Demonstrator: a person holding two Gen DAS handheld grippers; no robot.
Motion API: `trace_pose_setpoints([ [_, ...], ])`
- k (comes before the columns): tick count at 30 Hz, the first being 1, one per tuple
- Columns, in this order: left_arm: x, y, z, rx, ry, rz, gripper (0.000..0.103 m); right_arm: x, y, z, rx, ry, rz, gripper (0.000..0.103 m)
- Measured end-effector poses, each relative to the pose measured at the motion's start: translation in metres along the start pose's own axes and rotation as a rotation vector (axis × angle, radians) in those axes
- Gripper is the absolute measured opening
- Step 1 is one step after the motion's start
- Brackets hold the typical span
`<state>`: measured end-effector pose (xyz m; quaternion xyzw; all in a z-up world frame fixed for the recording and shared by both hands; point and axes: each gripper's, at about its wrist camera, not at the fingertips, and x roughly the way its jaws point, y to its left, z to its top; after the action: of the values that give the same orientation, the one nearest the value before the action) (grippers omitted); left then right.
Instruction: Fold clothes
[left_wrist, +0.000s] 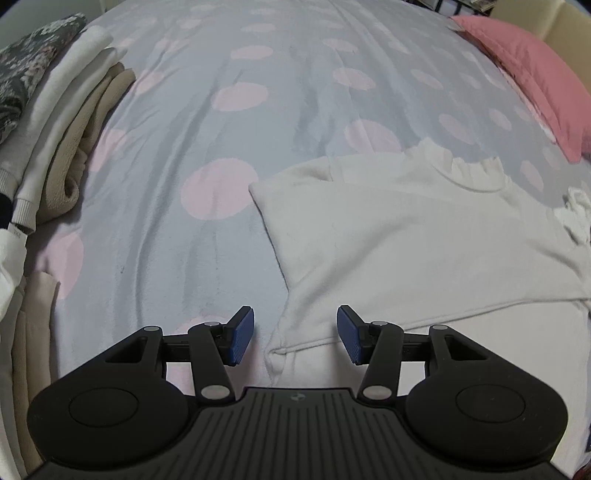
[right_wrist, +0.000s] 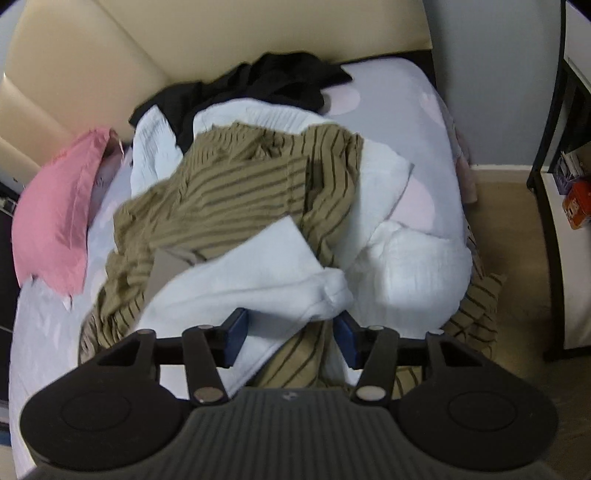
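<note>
Left tool (left_wrist: 295, 334) held with ribbed blue pads (left_wrist: 242, 334) wide apart, gripping nothing, poised over the lower corner of a cream soft-knit top with a frilled collar (left_wrist: 424, 236). Top lay flat and partly folded on the grey fleecy bedspread with large pale-pink dots (left_wrist: 229, 155), hem seam bunched between the pads. Stack of folded garments at the left bed edge: white ribbed-cuff sweater (left_wrist: 55, 122) over a beige textured knit (left_wrist: 85, 147), dark floral fabric (left_wrist: 26, 66) behind. Pink pillow (left_wrist: 535, 81) at the far right.

Right tool (right_wrist: 290, 341) also spread apart, not clamped, hovering over an unsorted heap. White fleecy garment (right_wrist: 251, 280) draped between its blue pads (right_wrist: 236, 336), touching or just beside them; contact could not be told. Under it, an olive crumpled shirt with thin dark stripes (right_wrist: 240, 184), white crinkled cloth (right_wrist: 406, 266), and a black limp garment (right_wrist: 266, 81) at the far end against the cream padded headboard (right_wrist: 110, 55). Dark-framed shelf (right_wrist: 554, 184) on the right.
</note>
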<state>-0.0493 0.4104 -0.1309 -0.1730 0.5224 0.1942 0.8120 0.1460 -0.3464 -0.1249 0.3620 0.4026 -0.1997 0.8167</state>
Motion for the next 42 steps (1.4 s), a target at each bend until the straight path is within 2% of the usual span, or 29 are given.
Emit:
trace_pose_setpoints([
  [2,0.003,-0.002,-0.001,0.01,0.011,0.005,0.048,-0.005,0.009,0.002,-0.062,-0.038,0.0,0.033],
  [3,0.005,-0.003,-0.001,0.015,0.017,0.007,0.048,-0.008,0.014,0.002,-0.096,-0.059,-0.003,0.028],
  [4,0.007,-0.005,-0.001,0.019,0.021,0.008,0.048,-0.011,0.019,0.002,-0.123,-0.078,-0.003,0.018],
  [5,0.008,-0.006,-0.001,0.024,0.023,0.009,0.048,-0.015,0.024,0.001,-0.15,-0.097,-0.003,0.015],
  [10,0.008,-0.012,-0.001,0.035,0.02,0.008,0.048,-0.038,0.053,-0.005,-0.265,-0.174,0.052,0.012],
  [13,0.008,-0.015,0.0,0.037,0.018,0.008,0.048,-0.058,0.083,-0.019,-0.364,-0.205,0.122,0.011],
  [19,0.007,-0.021,0.002,0.032,0.015,-0.006,0.048,-0.091,0.149,-0.068,-0.512,-0.11,0.376,0.01],
  [24,0.001,-0.022,0.005,-0.003,0.01,-0.089,0.047,-0.106,0.205,-0.127,-0.663,-0.023,0.518,0.01],
  [29,-0.006,-0.025,0.006,-0.004,-0.006,-0.134,0.047,-0.103,0.249,-0.193,-0.784,0.073,0.582,0.01],
  [35,-0.011,-0.022,0.008,-0.013,-0.013,-0.172,0.047,-0.099,0.287,-0.28,-0.959,0.167,0.619,0.01],
  [42,-0.013,-0.019,0.009,-0.026,-0.015,-0.213,0.047,-0.084,0.304,-0.378,-1.214,0.316,0.628,0.01],
])
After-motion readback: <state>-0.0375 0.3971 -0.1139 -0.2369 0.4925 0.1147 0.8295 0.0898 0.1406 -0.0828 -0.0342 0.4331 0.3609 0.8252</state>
